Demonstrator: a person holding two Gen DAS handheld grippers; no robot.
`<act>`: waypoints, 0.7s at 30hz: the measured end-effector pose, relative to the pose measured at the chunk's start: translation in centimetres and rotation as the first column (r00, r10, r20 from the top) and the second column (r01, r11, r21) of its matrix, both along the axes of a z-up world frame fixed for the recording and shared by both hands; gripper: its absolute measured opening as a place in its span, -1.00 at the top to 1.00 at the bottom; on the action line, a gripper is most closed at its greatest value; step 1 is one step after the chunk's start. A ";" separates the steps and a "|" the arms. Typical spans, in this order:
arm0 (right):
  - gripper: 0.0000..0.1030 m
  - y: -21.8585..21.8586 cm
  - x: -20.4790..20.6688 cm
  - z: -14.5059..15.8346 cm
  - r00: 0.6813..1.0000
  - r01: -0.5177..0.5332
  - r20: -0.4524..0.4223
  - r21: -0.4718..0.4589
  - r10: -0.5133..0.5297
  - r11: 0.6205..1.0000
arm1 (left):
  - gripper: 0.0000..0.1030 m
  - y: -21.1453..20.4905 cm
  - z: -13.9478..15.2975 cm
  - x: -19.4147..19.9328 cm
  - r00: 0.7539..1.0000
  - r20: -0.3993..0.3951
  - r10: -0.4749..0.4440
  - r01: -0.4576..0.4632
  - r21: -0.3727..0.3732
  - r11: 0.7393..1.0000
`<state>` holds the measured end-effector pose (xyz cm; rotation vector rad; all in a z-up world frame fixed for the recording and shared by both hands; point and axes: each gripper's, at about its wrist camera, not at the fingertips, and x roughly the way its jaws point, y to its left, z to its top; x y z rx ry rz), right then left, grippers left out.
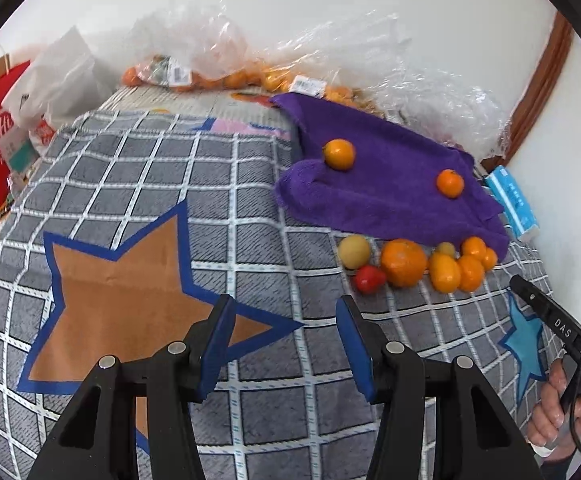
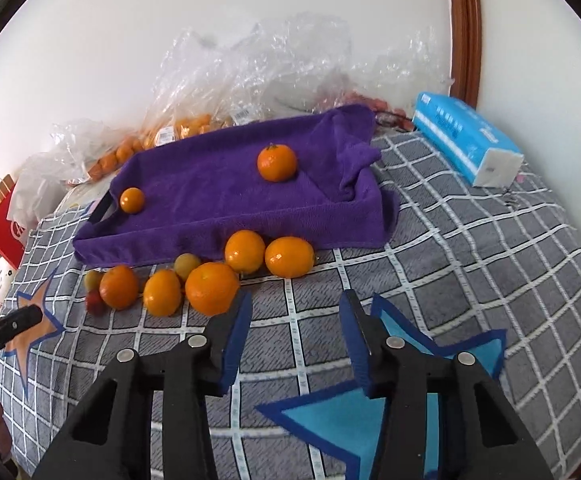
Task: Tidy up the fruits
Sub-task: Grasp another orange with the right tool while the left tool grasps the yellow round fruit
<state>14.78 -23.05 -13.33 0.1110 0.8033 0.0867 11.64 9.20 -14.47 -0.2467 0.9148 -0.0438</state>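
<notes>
I have both claws empty and hovering over the checked bedspread (image 2: pixel 470 240). My right claw (image 2: pixel 294 344) has its blue pads spread wide with nothing between them; my left claw (image 1: pixel 286 344) is just as wide and also bare.

The fruit sits in two groups. A large mandarin (image 2: pixel 277 162) and a smaller one (image 2: pixel 132 200) rest on the purple towel-covered tray (image 2: pixel 210 184). The rest lie in a loose row on the bedspread just in front of the tray's near edge: several oranges, two pale yellowish fruits and a small red fruit (image 2: pixel 95 302).

The relation that matters: the nearest orange (image 2: pixel 212 288) lies just ahead of the right claw and a little to its left, almost touching the left pad. From the left claw the row is ahead and well off to the right, clearly farther. So I judge the right claw the nearer one; it needs a slight leftward shift and a short advance. The fruit is round, so no axis to align.

The right claw points forward and downward at the bed.
</notes>
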 end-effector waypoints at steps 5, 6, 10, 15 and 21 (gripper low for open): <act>0.13 -0.1 1.6 -0.9 1.000 -0.010 -0.004 0.006 0.010 1.000 | 0.06 0.5 -1.6 0.9 1.000 -0.024 0.019 -0.018 0.019 1.000; 0.13 -0.1 2.0 -1.0 1.000 -0.015 -0.007 0.009 0.015 1.000 | 0.06 0.6 -1.9 1.0 1.000 -0.025 0.019 -0.018 0.016 1.000; 0.13 0.0 3.6 -1.5 1.000 -0.027 -0.013 0.021 0.027 0.999 | 0.06 0.7 -2.2 1.0 1.000 0.009 0.027 -0.028 0.035 0.999; 0.16 0.2 5.1 -2.4 0.999 -0.034 -0.035 0.016 0.035 0.999 | 0.06 0.3 -2.4 1.1 1.000 0.027 0.014 -0.016 0.059 0.998; 0.20 -0.1 5.7 -2.9 0.998 -0.056 -0.035 0.025 0.056 0.998 | 0.04 -0.3 -2.6 0.9 0.999 0.048 0.003 -0.007 0.102 0.995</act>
